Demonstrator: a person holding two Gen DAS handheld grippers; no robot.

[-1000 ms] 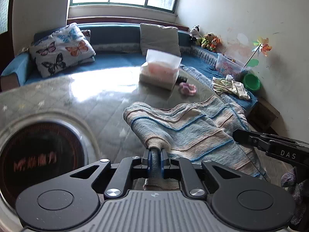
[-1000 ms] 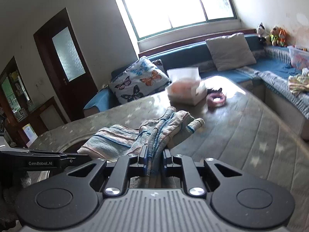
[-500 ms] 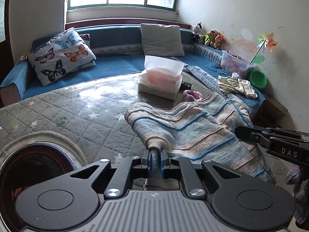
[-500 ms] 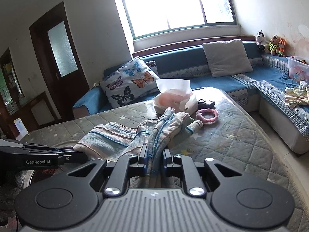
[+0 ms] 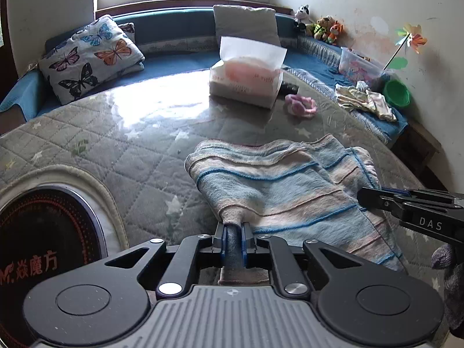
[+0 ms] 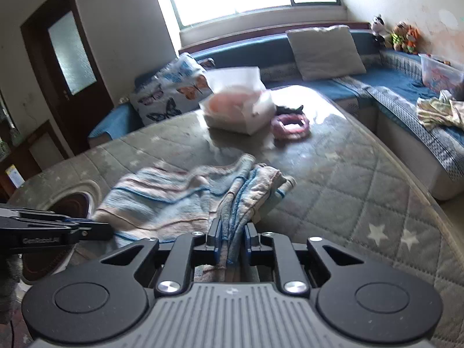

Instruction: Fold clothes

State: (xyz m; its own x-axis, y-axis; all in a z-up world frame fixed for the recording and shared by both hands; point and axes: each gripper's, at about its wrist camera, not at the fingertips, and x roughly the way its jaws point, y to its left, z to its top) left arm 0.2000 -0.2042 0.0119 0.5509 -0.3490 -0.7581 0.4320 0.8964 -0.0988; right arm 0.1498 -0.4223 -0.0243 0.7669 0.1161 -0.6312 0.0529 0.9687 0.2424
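A striped garment [image 5: 284,185] in pale blue, beige and pink lies spread on the quilted table cover [image 5: 121,156]. My left gripper [image 5: 233,232] is shut on its near left corner, the cloth pinched between the blue pads. In the right wrist view the same striped garment [image 6: 162,197] stretches to the left, and my right gripper [image 6: 232,232] is shut on a bunched edge of it. The right gripper's arm shows at the right edge of the left wrist view, and the left one at the left edge of the right wrist view.
A tissue pack [image 5: 246,75] and a pink ring [image 5: 300,105] lie farther back on the table. A round dark cooktop [image 5: 43,232] sits at the near left. A blue sofa with a butterfly pillow [image 5: 90,55] and loose clothes [image 5: 365,101] wraps around behind.
Both grippers have come lower and nearer the table, still holding the garment. The cloth now lies flatter on the cover and the tissue pack looms closer.
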